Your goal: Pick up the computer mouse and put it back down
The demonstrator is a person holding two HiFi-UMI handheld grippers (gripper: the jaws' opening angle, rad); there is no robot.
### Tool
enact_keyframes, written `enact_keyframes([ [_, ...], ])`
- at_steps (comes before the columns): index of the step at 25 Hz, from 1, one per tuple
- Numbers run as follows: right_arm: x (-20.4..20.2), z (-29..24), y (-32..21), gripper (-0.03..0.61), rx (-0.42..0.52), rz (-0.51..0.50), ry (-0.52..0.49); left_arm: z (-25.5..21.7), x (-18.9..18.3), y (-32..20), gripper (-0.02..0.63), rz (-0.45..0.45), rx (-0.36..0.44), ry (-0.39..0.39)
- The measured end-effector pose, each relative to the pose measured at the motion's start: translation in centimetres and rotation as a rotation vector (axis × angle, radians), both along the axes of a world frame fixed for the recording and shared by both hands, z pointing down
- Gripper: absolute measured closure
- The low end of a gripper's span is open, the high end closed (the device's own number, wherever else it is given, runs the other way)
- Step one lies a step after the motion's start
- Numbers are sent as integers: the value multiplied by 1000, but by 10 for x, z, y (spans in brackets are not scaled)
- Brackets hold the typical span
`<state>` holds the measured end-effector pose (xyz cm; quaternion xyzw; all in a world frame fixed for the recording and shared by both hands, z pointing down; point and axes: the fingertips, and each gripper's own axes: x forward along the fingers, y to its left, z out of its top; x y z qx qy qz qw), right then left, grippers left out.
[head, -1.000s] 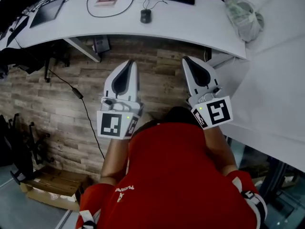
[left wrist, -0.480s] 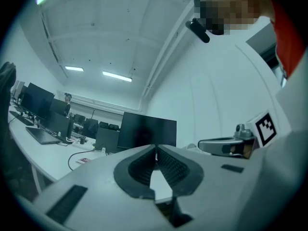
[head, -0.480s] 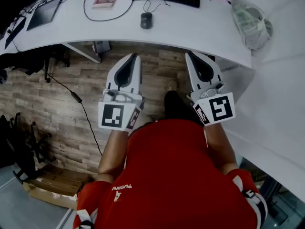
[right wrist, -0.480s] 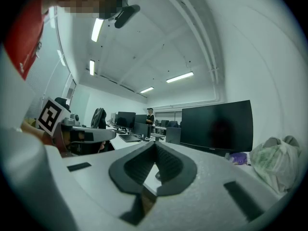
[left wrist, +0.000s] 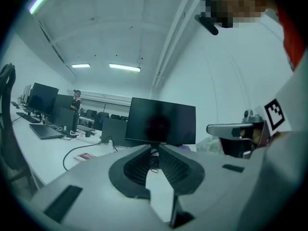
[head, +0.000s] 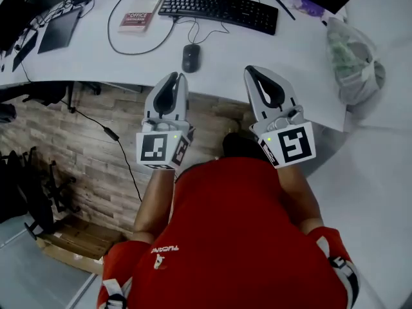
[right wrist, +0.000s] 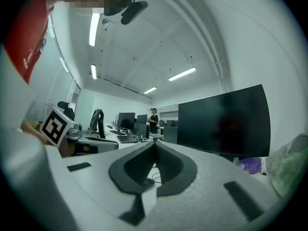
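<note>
A black wired computer mouse (head: 190, 58) lies on the white desk (head: 116, 55), in front of the black keyboard (head: 219, 10). My left gripper (head: 178, 78) is shut and empty, its tip at the desk's front edge, just short of the mouse and a little left of it. My right gripper (head: 250, 71) is also shut and empty, over the desk edge to the mouse's right. In the left gripper view the jaws (left wrist: 154, 149) meet in front of a dark monitor (left wrist: 161, 124). The right gripper view shows its jaws (right wrist: 154, 145) together too. Neither gripper view shows the mouse.
A book (head: 138, 19) and a dark tablet (head: 59, 29) lie at the desk's left, with cables looping round them. A clear plastic bag (head: 353, 60) sits at the right end. Below the desk is wood-pattern floor (head: 96, 153) with a trailing cable.
Both grippers have moved forward together from over the floor to the desk's front edge. The mouse and keyboard now sit closer to the tips. Both jaws stayed shut.
</note>
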<state>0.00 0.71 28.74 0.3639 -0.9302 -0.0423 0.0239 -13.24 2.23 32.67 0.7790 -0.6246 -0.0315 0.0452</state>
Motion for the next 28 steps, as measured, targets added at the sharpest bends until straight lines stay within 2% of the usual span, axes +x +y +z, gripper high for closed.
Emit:
enact_keyframes([
  [6,7,9,-58,574,-21,-74,10,32,5,-62,489,-78,-90,-22],
  [12,7,19,-94,574,-41,-128,23,80,-3,-109,395,-161,-245,-67],
  [17,9,29,-116,574,-73,-118,24,129,-15,-133,360,-182,-382,-141],
  [21,6,31,-129,574,-68,-95,22,162,-13,-141,339,-148,-550,-161],
  [28,3,35,-142,574,-94,-49,29,210,-26,-148,327,-133,-712,-182],
])
